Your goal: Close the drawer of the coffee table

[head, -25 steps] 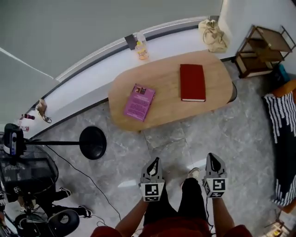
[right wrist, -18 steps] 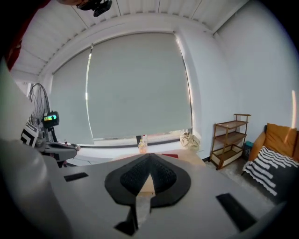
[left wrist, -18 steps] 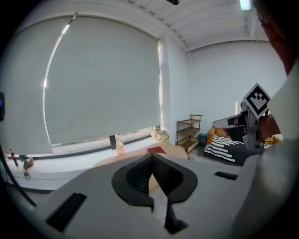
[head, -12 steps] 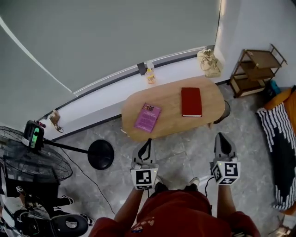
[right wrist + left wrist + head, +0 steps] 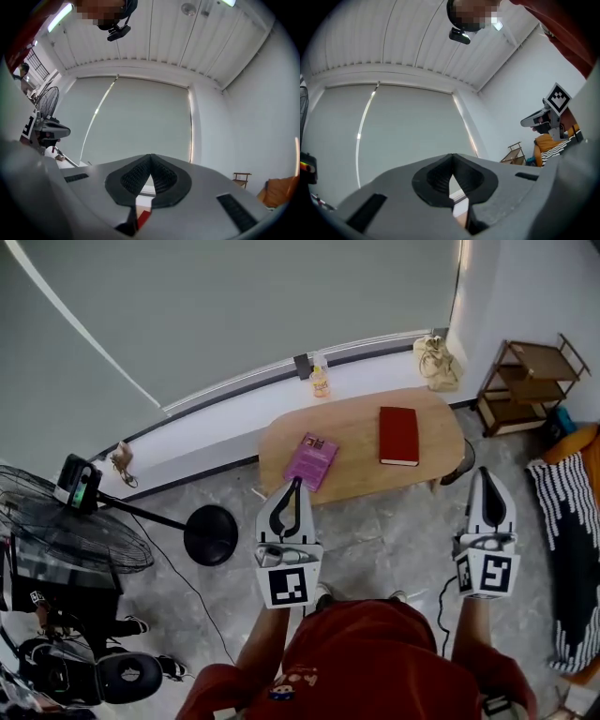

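The oval wooden coffee table (image 5: pixel 361 418) stands by the window ledge, with a purple book (image 5: pixel 311 461) and a red book (image 5: pixel 398 436) on its top. No drawer shows in any view. My left gripper (image 5: pixel 296 486) is held up in front of the person, short of the table's near edge, jaws shut and empty. My right gripper (image 5: pixel 486 474) is level with it at the right, also shut on nothing. In the left gripper view the left gripper (image 5: pixel 451 158) faces the grey window blind, and in the right gripper view so does the right gripper (image 5: pixel 150 157).
A fan (image 5: pixel 58 542) and a black round stand base (image 5: pixel 210 534) are at the left. A small wooden shelf (image 5: pixel 527 381) and a striped cloth (image 5: pixel 574 549) are at the right. A bottle (image 5: pixel 320 381) and a beige bag (image 5: pixel 436 360) sit on the ledge.
Both grippers have risen together and tipped from pointing down at the floor to pointing out toward the window. The table now looks smaller and farther in the head view.
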### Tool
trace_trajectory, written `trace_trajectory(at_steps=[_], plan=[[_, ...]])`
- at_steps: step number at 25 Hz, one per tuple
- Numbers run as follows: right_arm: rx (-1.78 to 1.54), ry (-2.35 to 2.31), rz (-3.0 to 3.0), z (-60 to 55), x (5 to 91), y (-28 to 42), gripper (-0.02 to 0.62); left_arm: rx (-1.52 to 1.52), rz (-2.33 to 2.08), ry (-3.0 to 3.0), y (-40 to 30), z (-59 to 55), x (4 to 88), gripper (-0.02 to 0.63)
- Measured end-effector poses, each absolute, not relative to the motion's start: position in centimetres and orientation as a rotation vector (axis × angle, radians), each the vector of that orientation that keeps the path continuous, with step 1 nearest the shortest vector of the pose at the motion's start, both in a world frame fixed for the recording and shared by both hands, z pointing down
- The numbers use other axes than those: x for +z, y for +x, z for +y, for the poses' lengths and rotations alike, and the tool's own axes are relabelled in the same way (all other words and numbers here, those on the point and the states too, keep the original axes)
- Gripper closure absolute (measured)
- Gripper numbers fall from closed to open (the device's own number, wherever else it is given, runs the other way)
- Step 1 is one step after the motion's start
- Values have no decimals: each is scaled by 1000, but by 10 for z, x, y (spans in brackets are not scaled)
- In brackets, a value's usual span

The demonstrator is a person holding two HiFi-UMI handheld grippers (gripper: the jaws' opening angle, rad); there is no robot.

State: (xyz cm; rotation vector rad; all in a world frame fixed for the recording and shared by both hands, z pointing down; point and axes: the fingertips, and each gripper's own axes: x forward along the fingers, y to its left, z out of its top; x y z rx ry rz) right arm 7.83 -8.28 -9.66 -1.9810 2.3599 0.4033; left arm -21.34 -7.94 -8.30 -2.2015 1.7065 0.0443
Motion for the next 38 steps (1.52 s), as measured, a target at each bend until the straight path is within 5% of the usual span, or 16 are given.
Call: trace_trajectory(at_steps=[38], plan=[[390, -1961, 2468, -83, -76, 44, 598, -232, 1621, -2149, -228, -70, -56, 600]])
